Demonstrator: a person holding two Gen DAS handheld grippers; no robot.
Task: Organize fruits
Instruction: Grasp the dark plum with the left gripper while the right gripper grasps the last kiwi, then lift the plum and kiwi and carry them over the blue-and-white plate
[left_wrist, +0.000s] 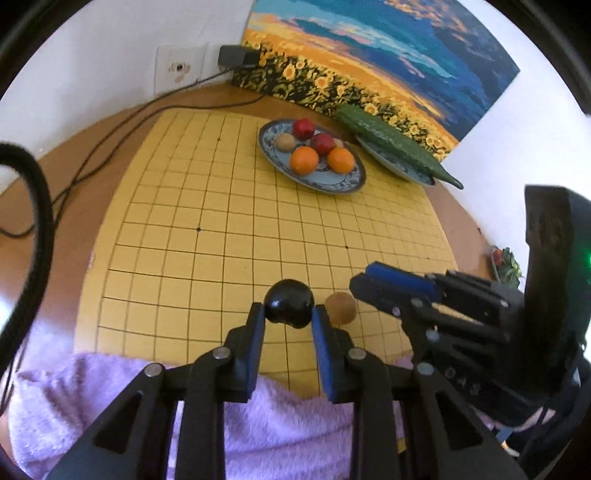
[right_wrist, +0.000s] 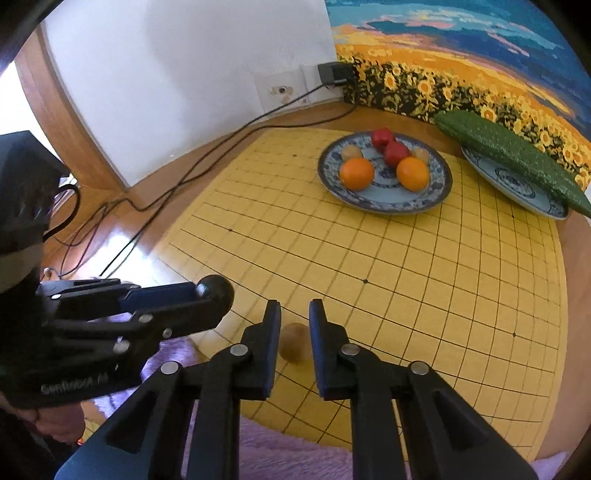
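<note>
My left gripper (left_wrist: 289, 312) is shut on a dark plum (left_wrist: 289, 307), near the front of the yellow grid board (left_wrist: 229, 221); the plum also shows in the right wrist view (right_wrist: 218, 290). A brown kiwi (left_wrist: 341, 308) lies just right of it. My right gripper (right_wrist: 294, 314) is open, its fingers on either side of the kiwi (right_wrist: 293, 342), apart from it. At the back, a blue patterned plate (right_wrist: 441, 192) holds two oranges (right_wrist: 356, 173), two red fruits (right_wrist: 395, 152) and two kiwis (right_wrist: 351, 152).
A second plate (right_wrist: 517, 190) at the back right carries a long cucumber (right_wrist: 513, 155). A sunflower painting (left_wrist: 369, 62) leans on the wall. Black cables (right_wrist: 184, 173) run over the wooden table at the left. A purple towel (left_wrist: 277, 417) lies along the front edge.
</note>
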